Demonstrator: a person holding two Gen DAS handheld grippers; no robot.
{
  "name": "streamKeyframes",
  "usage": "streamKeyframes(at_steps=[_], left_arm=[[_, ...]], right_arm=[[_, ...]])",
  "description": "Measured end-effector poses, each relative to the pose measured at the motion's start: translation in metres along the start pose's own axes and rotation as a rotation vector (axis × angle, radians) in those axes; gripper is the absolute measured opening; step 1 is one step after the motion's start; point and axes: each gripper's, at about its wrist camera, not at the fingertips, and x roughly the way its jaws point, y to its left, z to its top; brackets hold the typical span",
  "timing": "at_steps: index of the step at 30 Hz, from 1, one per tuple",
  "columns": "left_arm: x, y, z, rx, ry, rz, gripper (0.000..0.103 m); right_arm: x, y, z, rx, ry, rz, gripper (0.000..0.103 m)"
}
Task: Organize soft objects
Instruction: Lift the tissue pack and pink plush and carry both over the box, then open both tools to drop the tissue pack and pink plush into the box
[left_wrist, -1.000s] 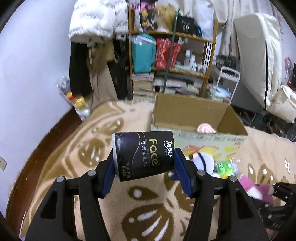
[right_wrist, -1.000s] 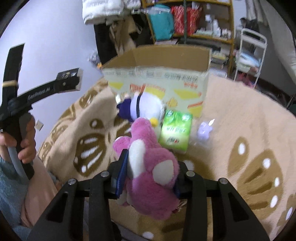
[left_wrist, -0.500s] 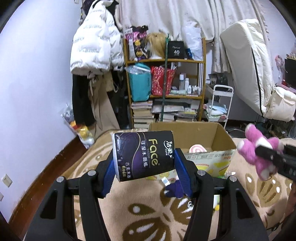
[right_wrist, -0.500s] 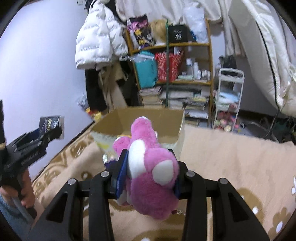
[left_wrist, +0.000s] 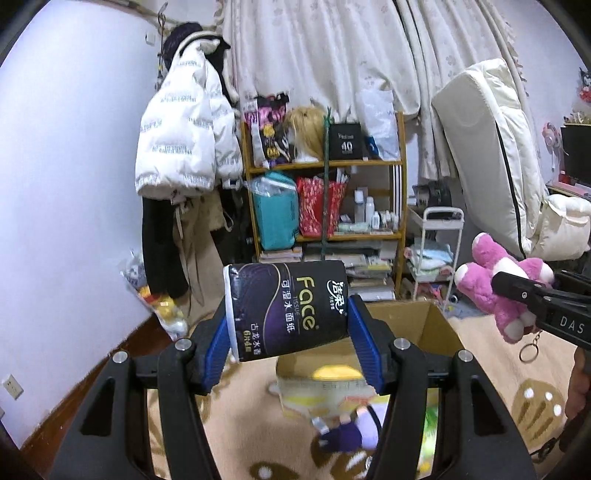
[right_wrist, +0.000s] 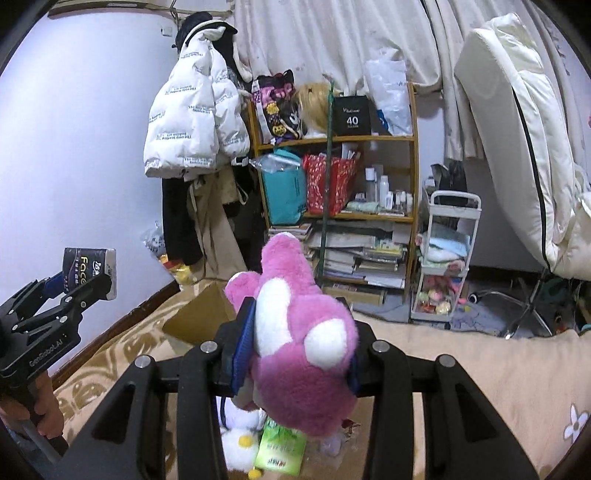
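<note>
My left gripper (left_wrist: 290, 332) is shut on a black tissue pack (left_wrist: 286, 308) lettered "Face", held sideways in the air between blue pads. That pack (right_wrist: 88, 271) also shows at the left of the right wrist view. My right gripper (right_wrist: 299, 343) is shut on a pink plush bear (right_wrist: 299, 332); the same bear (left_wrist: 502, 280) hangs at the right of the left wrist view. Below and beyond both stands an open cardboard box (left_wrist: 417, 325), its corner (right_wrist: 201, 314) partly hidden by the bear. On the rug lie a white-and-purple plush toy (left_wrist: 351, 432) and a green tissue packet (right_wrist: 280, 448).
A beige patterned rug (right_wrist: 480, 369) covers the floor. Behind the box stand a crowded wooden shelf (left_wrist: 325, 206), a white trolley (right_wrist: 447, 258), hanging coats (left_wrist: 181, 147) and a propped mattress (right_wrist: 517, 129). A hand (right_wrist: 33, 402) grips the left tool's handle.
Both grippers rose and tilted up with their loads. The rug and box dropped low in both views, the shelf and curtains came into sight, and the pink bear entered the left wrist view.
</note>
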Motion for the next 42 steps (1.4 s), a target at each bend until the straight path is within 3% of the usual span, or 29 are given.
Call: streamKeyframes(at_steps=[7,14,42], left_arm=[[0.018,-0.004,0.018,-0.005,-0.044,0.006,0.059],[0.041,-0.006,0.008,-0.015,-0.038,0.001,0.059],[0.124,-0.032,-0.051,0.054,0.196,-0.063,0.061]], right_arm=[[0.01,-0.002,0.018,-0.003,-0.067,-0.007,0.044],[0.025,0.0,0.019,-0.002,-0.104,-0.011,0.045],[0.098,-0.021,-0.027,0.071,0.097,0.071,0.049]])
